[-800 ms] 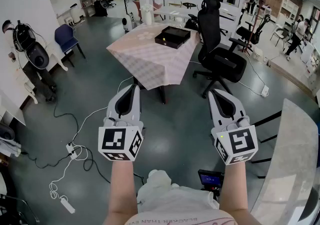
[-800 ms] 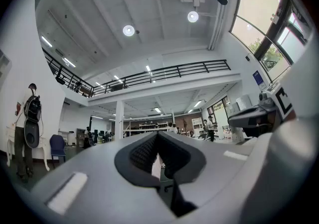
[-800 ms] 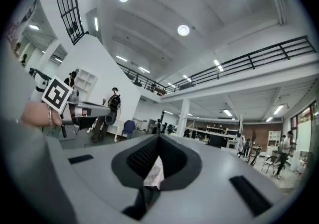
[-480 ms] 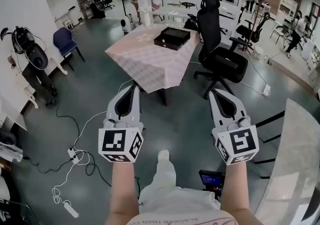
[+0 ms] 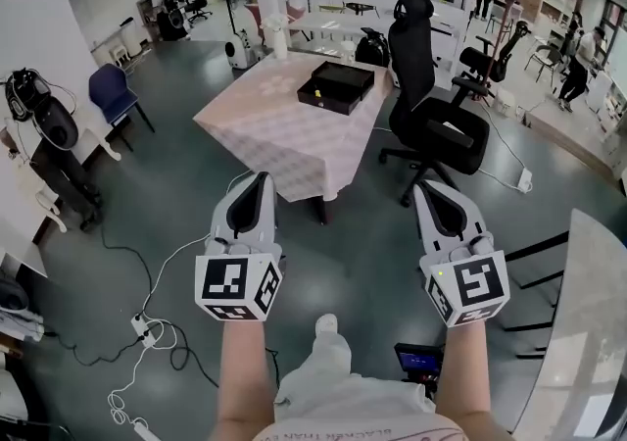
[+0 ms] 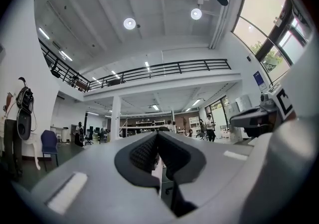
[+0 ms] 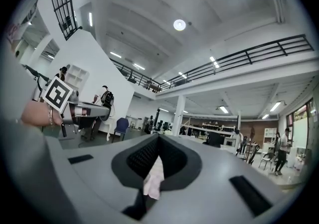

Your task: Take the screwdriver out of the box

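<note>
A black box lies open on a table with a pink checked cloth, several steps ahead of me in the head view. The screwdriver does not show at this distance. My left gripper and right gripper are held side by side over the floor, well short of the table. Both are shut, tips touching, with nothing between them. The left gripper view shows the left gripper shut against the hall and ceiling. In the right gripper view the right gripper looks the same, with the table's cloth showing through the slot below the tips.
A black office chair stands right of the table. A blue chair and a stand with a backpack are at the left. Cables and a power strip lie on the grey floor. A white counter runs along the right.
The table and box have come nearer and lower in the head view as I walk toward them. Both grippers stay shut and side by side.
</note>
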### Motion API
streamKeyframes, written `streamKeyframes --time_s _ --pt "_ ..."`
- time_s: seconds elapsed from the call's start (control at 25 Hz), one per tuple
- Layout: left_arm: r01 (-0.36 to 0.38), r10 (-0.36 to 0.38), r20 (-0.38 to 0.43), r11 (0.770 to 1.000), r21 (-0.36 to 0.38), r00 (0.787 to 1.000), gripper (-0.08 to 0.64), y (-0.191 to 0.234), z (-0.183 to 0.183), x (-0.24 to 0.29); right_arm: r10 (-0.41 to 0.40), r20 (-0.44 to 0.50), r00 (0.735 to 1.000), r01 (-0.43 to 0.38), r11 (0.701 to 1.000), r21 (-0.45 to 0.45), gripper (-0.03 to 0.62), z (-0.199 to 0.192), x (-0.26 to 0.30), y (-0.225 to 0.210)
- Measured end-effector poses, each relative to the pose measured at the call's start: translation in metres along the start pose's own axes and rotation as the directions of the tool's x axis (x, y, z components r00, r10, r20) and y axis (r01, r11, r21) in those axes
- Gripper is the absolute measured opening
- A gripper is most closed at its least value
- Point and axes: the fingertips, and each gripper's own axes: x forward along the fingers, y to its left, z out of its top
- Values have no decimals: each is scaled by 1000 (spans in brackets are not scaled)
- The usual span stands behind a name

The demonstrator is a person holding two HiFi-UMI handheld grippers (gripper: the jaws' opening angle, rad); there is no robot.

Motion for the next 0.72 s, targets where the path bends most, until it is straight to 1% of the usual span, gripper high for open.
streamKeyframes --time_s 0.28,0.4,0.56,0.72 --pt "13 -13 2 1000 -23 1000 11 51 -16 73 2 -15 1000 -3 1000 -26 6 -2 86 -12" --pt "15 -15 9 999 -31 1000 11 74 -18 98 -2 -16 1000 1 999 -36 6 0 118 -16" --pt "17 -16 17 999 -33 1000 11 100 -21 124 -8 -10 1000 8 999 -32 6 0 155 -20" --pt "1 1 22 999 -50 1000 11 123 -24 137 -6 -11 1000 5 999 -38 6 -1 181 -21"
